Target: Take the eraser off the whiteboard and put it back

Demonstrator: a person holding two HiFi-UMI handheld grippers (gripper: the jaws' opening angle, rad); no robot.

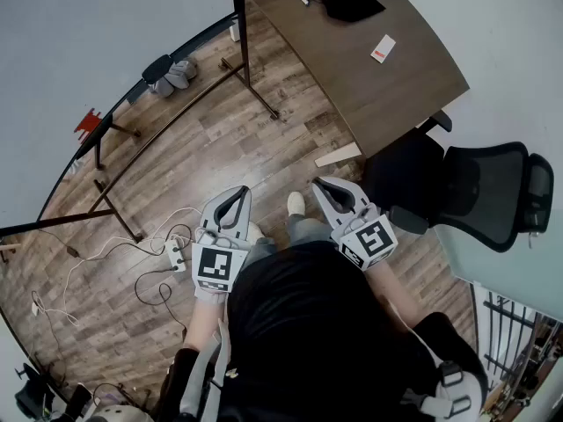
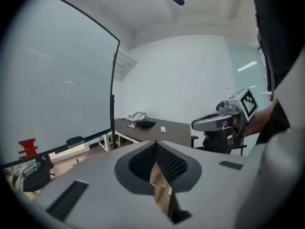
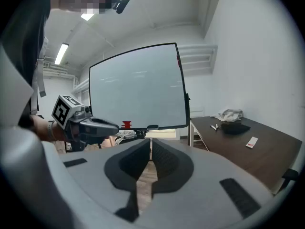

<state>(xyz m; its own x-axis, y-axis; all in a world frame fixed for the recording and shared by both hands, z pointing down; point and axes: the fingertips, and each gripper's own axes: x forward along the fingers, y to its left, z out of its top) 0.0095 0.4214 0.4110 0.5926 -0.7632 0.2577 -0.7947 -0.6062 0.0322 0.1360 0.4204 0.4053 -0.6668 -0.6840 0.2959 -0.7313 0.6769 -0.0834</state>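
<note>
— Where is the eraser?
— The eraser [image 1: 158, 67] sits on the ledge of the whiteboard [image 1: 79, 25], at the far side of the floor [image 1: 220, 139]. I take the dark flat block there for it, but it is small in all views. A grey cloth [image 1: 182, 76] shows close by it.
— And the grippers?
— Both are in front of the person's body, side by side but apart, pointing forward and a little down. The left gripper [image 1: 234, 193] is nearer to the whiteboard. The right gripper [image 1: 322, 185] is nearer to the tabletop [image 1: 378, 77].
— Are the fingers holding something?
— No. The left fingers [image 2: 143, 162] are clenched together with nothing between them. Only floor shows through the hollow behind the tips. The right fingers [image 3: 167, 162] are also closed, with only a thin slit at the tips, and they are empty too.
— How does the eraser lie to them?
— Well apart from both. In the head view it is ahead and to the left of the left gripper. In the left gripper view it is far to the left of the fingers, on the ledge. In the right gripper view it shows just above the fingertips, so this gripper is aimed about at it, but the floor lies between.
— So the eraser is untouched?
— Yes. It rests on the ledge and no finger is near it.
</note>
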